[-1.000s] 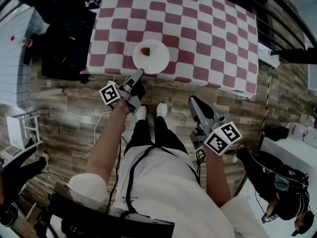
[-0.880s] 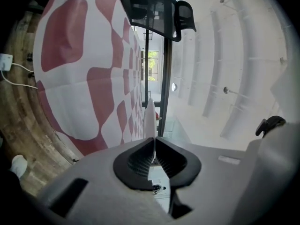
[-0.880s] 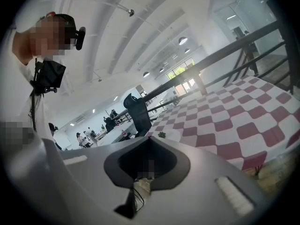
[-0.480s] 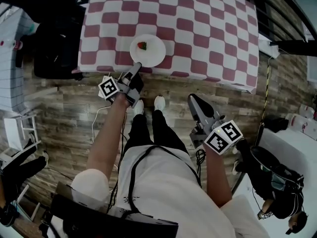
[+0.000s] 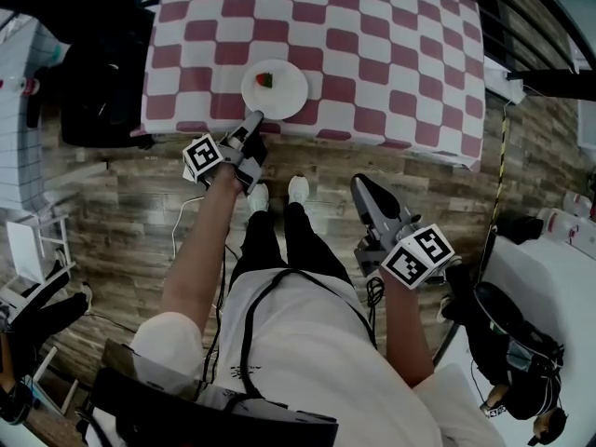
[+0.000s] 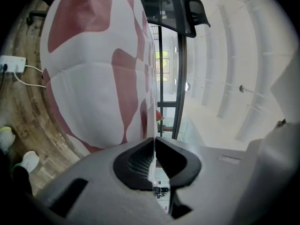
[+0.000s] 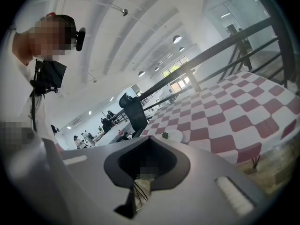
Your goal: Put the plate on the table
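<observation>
A white plate with a strawberry on it lies over the near edge of the table, which has a red-and-white checked cloth. My left gripper is shut on the plate's near rim. In the left gripper view the rim runs as a thin white line between the closed jaws of the left gripper, beside the hanging cloth. My right gripper hangs over the wooden floor, shut and holding nothing. In the right gripper view the right gripper points toward the plate.
A black chair stands at the table's left end. A white power strip and a cable lie on the floor at the right. My white shoes stand just before the table edge. Another person is at lower right.
My left gripper has carried the plate a little farther in over the table's edge. The right gripper has stayed where it was.
</observation>
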A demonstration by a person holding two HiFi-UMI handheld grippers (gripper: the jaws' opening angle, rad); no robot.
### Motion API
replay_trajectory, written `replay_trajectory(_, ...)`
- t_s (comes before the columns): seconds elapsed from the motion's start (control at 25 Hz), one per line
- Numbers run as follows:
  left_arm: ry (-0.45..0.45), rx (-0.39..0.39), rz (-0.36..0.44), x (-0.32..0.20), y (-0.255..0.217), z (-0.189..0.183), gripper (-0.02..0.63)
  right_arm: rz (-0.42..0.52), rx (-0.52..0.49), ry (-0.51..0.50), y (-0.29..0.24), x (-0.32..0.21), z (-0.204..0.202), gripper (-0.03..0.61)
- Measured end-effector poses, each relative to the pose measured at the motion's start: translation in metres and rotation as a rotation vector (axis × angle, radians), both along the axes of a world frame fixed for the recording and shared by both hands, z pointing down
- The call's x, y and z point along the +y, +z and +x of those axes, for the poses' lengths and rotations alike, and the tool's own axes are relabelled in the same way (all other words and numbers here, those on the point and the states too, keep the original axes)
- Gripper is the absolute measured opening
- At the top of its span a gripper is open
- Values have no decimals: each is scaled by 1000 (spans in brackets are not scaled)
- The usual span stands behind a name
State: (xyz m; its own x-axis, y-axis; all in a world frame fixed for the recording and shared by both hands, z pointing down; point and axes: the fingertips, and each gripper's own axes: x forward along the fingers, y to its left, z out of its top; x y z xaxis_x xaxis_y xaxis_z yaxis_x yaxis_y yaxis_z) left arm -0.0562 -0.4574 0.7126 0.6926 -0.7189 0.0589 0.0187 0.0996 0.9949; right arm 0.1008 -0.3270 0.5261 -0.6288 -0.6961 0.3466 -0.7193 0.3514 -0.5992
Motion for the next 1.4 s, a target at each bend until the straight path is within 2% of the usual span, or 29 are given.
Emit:
replay_trajectory(0.16,-11,-73,-42,1,12,-4,20,5,0,7,-1,1,4,8)
replay_trajectory(0.4,-74,-155,-131,-5,21,-10,21,14,-8,5,-3,1,6,8)
replay_trajectory(0.68,-84,-261,-198,-6,26,-7,27,26,-11,16,-10,5,9,8)
replay_trajectory(1.0,-91,-246,-156,-11,7,-2,231,45,-20,49,-22,13,20,8)
replay_trajectory(1.4,-41,-298,-118,6,-3,-16,250,95,-7,46,-44,22,22,8)
